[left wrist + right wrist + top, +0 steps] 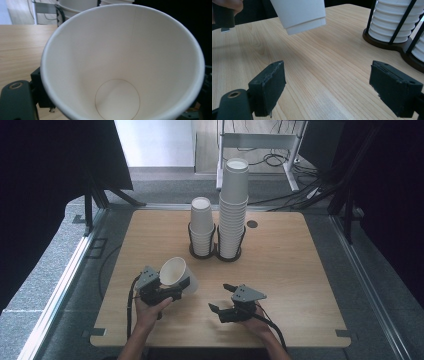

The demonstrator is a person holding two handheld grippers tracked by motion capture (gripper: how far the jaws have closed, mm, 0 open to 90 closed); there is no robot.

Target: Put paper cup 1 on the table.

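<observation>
Two stacks of white paper cups stand upright in a black wire double holder (215, 251) near the far middle of the light wooden table (300, 270): the shorter stack (202, 225) sits in the holder's left ring and the taller stack (233, 205) in its right ring, the two just beside each other. Each stack is made of cups nested one inside another, and the top cup of each is open and shows a white inside. A single white paper cup (177, 275) is clenched in the left tool (167, 290), near the front left part of the table and well apart from the holder; it is held above the surface and tilted, with its open mouth facing back toward the person. In the left gripper view this single cup (122, 65) is seen from its mouth, and its inside is bare white down to the round bottom, with nothing in it. The right tool (226, 299) hovers low over the front middle of the table, its jaws spread wide and grasping nothing. In the right gripper view the base of the held cup (299, 15) hangs above the wood ahead of the right tool (327, 87), and the holder (387, 42) with its stacked cups stands at the right.
</observation>
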